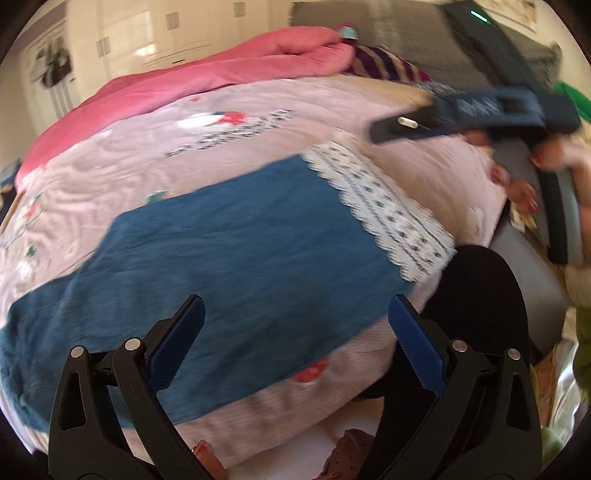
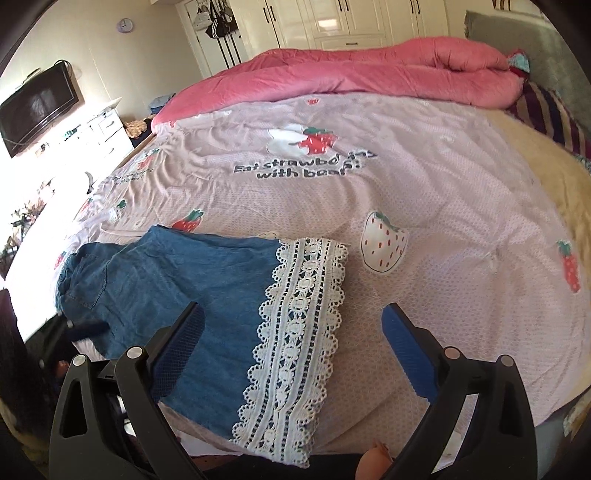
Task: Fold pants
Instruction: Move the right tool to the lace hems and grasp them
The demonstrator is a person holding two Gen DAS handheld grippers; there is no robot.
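Note:
Blue denim pants [image 1: 229,258] with a white lace hem [image 1: 384,210] lie flat on the pink strawberry bedsheet [image 1: 155,155], legs stacked. In the right wrist view the pants [image 2: 177,280] lie at the near left with the lace hem [image 2: 295,332] at centre. My left gripper [image 1: 295,339] is open and empty above the near edge of the pants. My right gripper [image 2: 291,347] is open and empty, hovering over the lace hem. It also shows in the left wrist view [image 1: 461,114], held in a hand above the bed at the right.
A rolled pink duvet [image 2: 369,70] lies along the far side of the bed. A striped pillow [image 2: 550,110] and a grey headboard [image 2: 517,33] are at the right. A wall TV [image 2: 37,107] and white drawers [image 2: 107,129] stand at the left.

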